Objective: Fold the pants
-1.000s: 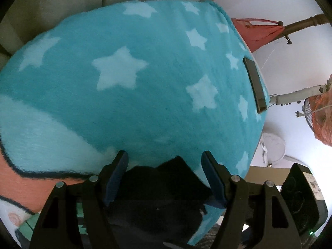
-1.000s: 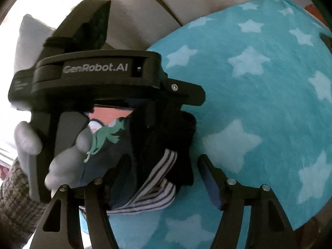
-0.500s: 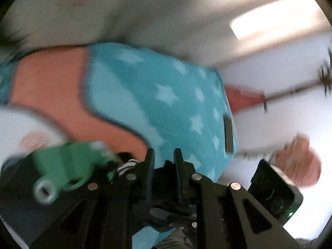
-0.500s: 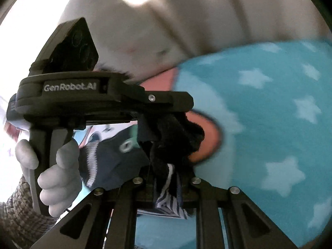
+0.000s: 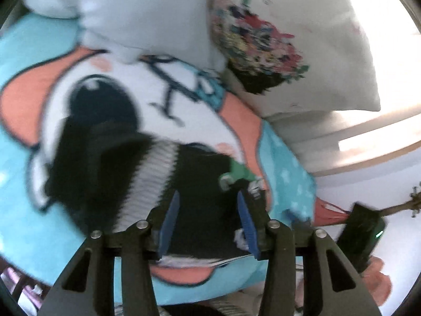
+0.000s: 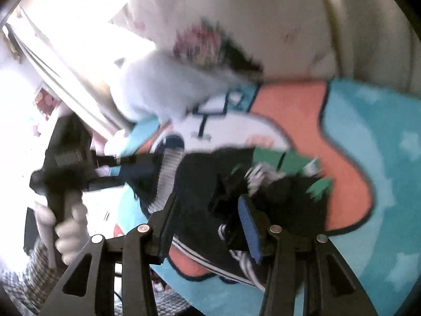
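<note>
The pants (image 5: 202, 184) are dark with white striped bands and a green print. They lie bunched on the turquoise cartoon blanket (image 5: 31, 226). My left gripper (image 5: 209, 223) hangs just over them, its jaws opening. Dark cloth shows between the blue pads (image 5: 171, 221), which stand apart from it. In the right wrist view the same pants (image 6: 200, 184) lie under my right gripper (image 6: 209, 226). Its jaws are opening too, with crumpled cloth close to the right pad (image 6: 250, 229). The left gripper (image 6: 65, 163) shows there at the left, blurred, in a gloved hand (image 6: 68, 231).
Pillows lean at the head of the bed: a white one (image 5: 147, 13) and a cream one with a flower print (image 5: 263, 44). A black device with a green light (image 5: 363, 234) sits at the lower right. The blanket's starred part (image 6: 389, 158) stretches to the right.
Both grippers shut on the pants, swung them from the starred part of the blanket toward the pillows, and now stand parted over the cloth.
</note>
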Tool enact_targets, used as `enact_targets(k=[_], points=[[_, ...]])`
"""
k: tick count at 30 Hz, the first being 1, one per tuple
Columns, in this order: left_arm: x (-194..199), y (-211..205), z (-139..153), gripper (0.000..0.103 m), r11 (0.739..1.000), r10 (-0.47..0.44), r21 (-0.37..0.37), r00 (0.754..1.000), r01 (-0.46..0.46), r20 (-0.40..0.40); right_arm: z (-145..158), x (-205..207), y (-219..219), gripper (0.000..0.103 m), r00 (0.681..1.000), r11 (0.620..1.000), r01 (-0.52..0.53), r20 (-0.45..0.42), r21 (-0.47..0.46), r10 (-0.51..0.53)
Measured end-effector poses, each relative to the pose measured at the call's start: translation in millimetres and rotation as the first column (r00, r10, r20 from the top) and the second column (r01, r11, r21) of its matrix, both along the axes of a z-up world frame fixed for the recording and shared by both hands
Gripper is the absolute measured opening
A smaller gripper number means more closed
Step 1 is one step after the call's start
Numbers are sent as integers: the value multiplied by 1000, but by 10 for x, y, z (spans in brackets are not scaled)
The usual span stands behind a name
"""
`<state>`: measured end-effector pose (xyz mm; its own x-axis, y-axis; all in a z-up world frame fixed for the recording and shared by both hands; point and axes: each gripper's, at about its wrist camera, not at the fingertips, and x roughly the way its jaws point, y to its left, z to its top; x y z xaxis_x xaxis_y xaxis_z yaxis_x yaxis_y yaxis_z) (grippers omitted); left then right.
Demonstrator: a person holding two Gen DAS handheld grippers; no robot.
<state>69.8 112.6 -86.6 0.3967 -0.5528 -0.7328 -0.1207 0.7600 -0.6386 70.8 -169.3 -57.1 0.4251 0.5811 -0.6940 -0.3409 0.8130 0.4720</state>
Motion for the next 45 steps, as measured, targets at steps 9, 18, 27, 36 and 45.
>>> enact_targets(k=[9,18,27,36,45], points=[[-531,308,-165,44,993,88,76,996,-85,-33,-441,379,366,11,993,985,33,-108,-171,-52],[-1070,731,-122,44,969,198,166,977,-184,-75,-594,424,425,11,992,980,43,-112,-192,-65],[-898,952,-318,19,973,208,114,976,-199,-71,-123,235,679,37,996,991,19,-81,-136,-30],[-757,1364,-503,19,983,183,25,976,-182,-114,-406,591,1897,65,949,992,-78,-311,-95,45],[-707,1711,-548,26,986,164,15,979,-163,-118,-719,871,2822,74,942,956,-58,-332,-288,-43]])
